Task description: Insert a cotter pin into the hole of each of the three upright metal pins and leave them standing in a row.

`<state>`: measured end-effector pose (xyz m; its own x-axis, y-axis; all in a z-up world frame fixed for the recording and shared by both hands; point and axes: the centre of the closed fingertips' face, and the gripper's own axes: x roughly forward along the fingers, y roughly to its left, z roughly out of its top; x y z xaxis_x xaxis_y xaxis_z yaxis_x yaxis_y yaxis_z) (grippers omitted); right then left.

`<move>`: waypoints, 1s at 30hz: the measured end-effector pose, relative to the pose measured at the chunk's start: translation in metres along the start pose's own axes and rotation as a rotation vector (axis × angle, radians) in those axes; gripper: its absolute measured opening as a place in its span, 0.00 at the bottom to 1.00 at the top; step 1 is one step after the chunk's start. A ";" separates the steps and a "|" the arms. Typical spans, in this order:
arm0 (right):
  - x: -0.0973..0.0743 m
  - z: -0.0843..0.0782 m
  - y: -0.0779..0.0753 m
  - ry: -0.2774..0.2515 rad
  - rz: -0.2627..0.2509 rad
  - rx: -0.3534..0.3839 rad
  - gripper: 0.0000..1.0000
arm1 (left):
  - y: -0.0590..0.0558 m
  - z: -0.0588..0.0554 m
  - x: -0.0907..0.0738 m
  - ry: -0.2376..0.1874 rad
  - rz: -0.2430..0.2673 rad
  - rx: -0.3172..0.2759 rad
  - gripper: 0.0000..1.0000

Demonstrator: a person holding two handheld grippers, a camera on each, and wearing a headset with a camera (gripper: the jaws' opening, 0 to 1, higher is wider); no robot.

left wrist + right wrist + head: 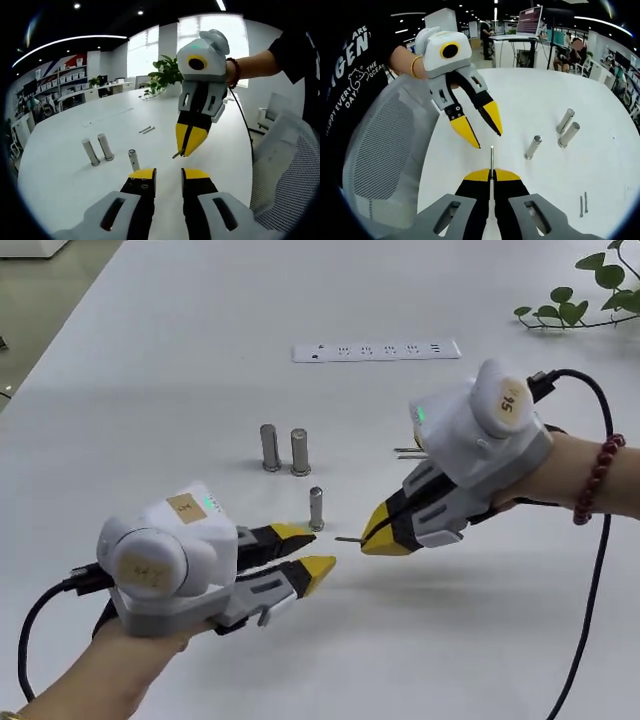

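The right gripper (372, 538) is closed on a cotter pin (491, 159). The pin looks thin, light, stiff and slippery, so I judge a firm hold at its rear end is best. Its long axis runs straight out of the jaw tips, towards the left gripper (314, 548), whose jaws are apart and hold nothing. The nearest metal pin (316, 508) stands upright just beside both tips.

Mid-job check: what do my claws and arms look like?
The left claw and right claw both have white bodies, black jaws with yellow tips, round tan stickers and black cables. A red bead bracelet rings the right wrist, a gold bangle the left. The shirt is black with white lettering.
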<state>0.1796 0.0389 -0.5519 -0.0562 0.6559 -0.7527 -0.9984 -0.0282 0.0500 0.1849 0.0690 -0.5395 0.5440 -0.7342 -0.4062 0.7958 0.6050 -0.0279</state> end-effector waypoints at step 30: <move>0.004 -0.010 -0.056 0.096 -0.054 0.057 0.00 | 0.054 -0.025 0.049 0.060 0.229 -0.133 0.17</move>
<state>0.2348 0.0358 -0.5647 -0.0062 0.5799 -0.8147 -0.9979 0.0494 0.0428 0.2479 0.0735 -0.5832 0.6862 -0.5561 -0.4689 0.6095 0.7914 -0.0467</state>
